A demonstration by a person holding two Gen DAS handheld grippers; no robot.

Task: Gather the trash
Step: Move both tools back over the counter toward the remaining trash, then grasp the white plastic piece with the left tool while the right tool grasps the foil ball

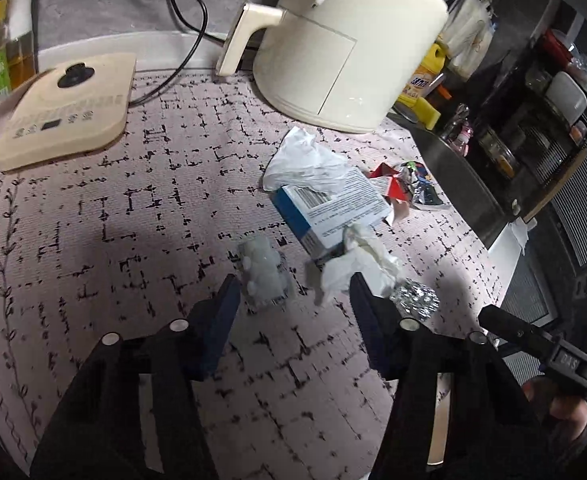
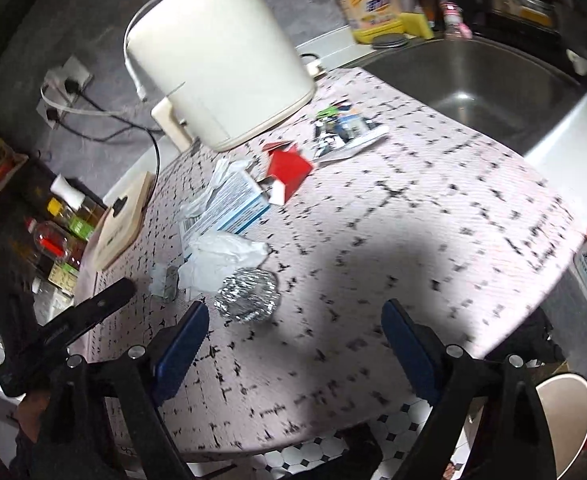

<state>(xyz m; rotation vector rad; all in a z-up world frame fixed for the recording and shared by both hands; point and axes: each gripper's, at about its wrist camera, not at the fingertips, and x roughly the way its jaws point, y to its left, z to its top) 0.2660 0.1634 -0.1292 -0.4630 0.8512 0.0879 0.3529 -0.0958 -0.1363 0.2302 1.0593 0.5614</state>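
Trash lies scattered on a patterned mat [image 1: 133, 216]. In the left wrist view my left gripper [image 1: 293, 294] hovers open over the mat. A small crumpled clear plastic piece [image 1: 263, 276] lies just ahead of its left finger, untouched. A crumpled white tissue [image 1: 359, 260] rests by the right finger, beside a foil ball [image 1: 415, 299]. Behind them lie a blue-and-white box [image 1: 329, 208], another tissue [image 1: 301, 160], a red carton [image 1: 389, 184] and shiny wrappers [image 1: 423, 188]. My right gripper [image 2: 295, 310] is open, with the foil ball [image 2: 247, 294] just past its left fingertip.
A cream air fryer [image 1: 345, 40] stands at the back with cables. A beige kettle base [image 1: 65, 108] sits at the left. A steel sink [image 2: 485, 84] and a yellow detergent bottle [image 2: 369, 0] lie to the right. The mat's front edge overhangs a tiled floor [image 2: 393, 432].
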